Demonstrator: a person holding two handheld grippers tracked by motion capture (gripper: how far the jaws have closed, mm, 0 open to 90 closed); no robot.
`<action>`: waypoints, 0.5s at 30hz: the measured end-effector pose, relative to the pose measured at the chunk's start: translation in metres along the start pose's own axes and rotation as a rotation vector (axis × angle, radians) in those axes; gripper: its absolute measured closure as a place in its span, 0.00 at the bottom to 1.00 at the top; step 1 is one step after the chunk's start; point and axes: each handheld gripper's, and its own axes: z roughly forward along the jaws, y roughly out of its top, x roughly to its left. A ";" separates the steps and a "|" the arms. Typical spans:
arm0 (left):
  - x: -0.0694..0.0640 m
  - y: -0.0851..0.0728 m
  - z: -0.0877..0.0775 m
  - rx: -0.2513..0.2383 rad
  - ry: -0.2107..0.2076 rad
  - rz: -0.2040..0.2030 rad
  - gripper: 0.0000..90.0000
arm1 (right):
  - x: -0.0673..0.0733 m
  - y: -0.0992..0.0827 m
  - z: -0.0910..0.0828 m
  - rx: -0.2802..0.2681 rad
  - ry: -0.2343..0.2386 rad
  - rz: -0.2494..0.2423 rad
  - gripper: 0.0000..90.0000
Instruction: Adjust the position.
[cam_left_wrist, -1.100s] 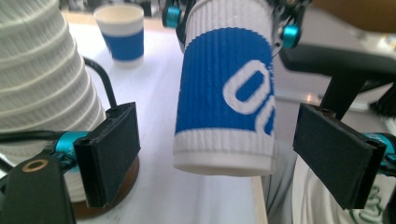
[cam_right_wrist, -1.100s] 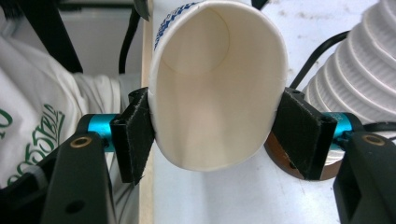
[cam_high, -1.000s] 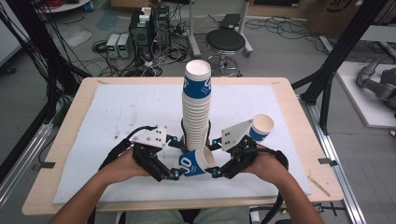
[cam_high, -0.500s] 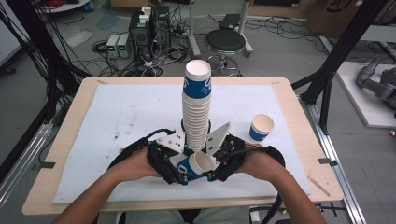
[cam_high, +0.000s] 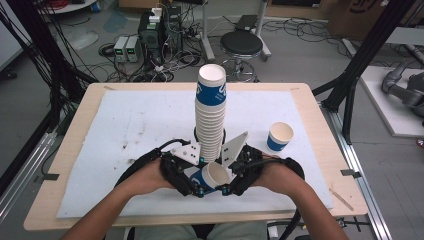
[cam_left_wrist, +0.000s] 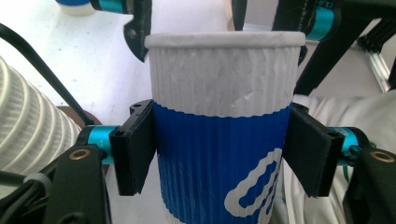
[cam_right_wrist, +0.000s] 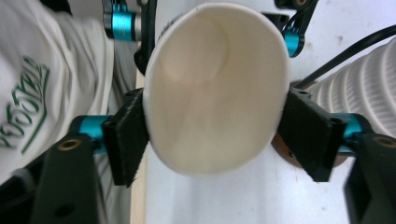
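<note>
- The tall stack of cups (cam_high: 210, 117) stands mid-table on the white mat (cam_high: 125, 125); wide bare mat lies to its left, and a lone cup (cam_high: 279, 136) sits well off to its right.
- Just in front of the stack, near the table's front edge, a blue-and-white cup (cam_high: 209, 176) lies tilted between both hands.
- The left gripper (cam_left_wrist: 219, 154) has just closed, its pads clamping that cup's blue band.
- The right gripper (cam_right_wrist: 215, 137) has just been opening around the rim; its left pad touches, but the grip is slack.
</note>
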 end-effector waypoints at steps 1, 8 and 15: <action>0.000 -0.001 -0.002 -0.017 0.001 0.001 0.33 | 0.000 -0.001 -0.001 -0.023 -0.010 0.009 0.26; 0.002 -0.025 -0.017 -0.210 0.036 -0.039 0.33 | -0.004 -0.017 -0.019 -0.254 -0.023 0.107 0.24; 0.001 -0.048 -0.034 -0.428 0.125 -0.051 0.33 | -0.003 -0.047 -0.032 -0.480 -0.076 0.217 0.24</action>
